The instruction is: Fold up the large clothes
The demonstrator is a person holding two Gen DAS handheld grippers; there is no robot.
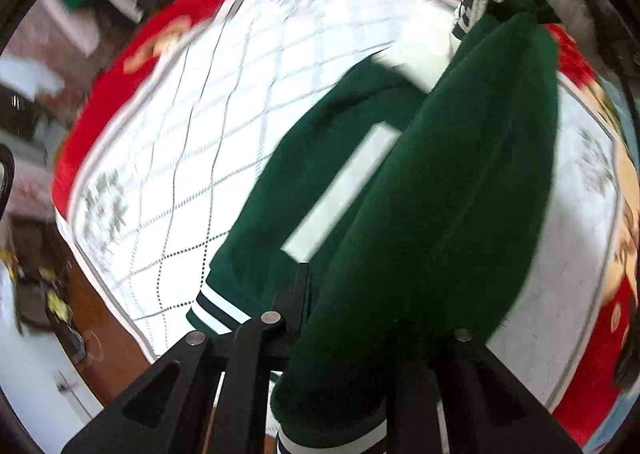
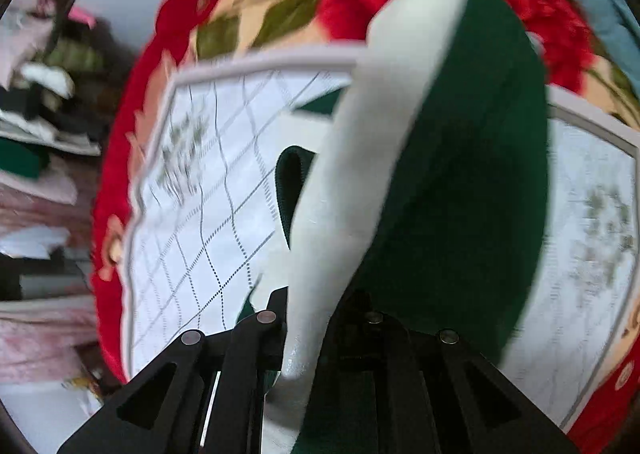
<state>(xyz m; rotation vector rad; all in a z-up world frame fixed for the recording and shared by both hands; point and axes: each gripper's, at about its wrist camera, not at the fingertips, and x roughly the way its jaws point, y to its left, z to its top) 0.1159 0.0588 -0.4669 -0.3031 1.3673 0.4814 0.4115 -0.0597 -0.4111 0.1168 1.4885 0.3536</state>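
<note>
Clearly a fold is mid-carry: the left hand-held gripper (image 1: pixel 340 334) pinches the dark green fleece jacket with white sleeves (image 1: pixel 440 173); the right hand-held gripper (image 2: pixel 320 334) pinches its white sleeve. Draped over the white quilted bed cover (image 2: pixel 208 213), the garment next needs laying across and smoothing.

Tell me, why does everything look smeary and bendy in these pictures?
Left wrist view: motion blur smears the red flowery blanket and the room; the green jacket looks sharper. Right wrist view: similar smear; the white sleeve looks soft. Both: the fisheye lens bows the white quilt's grid lines.
</note>
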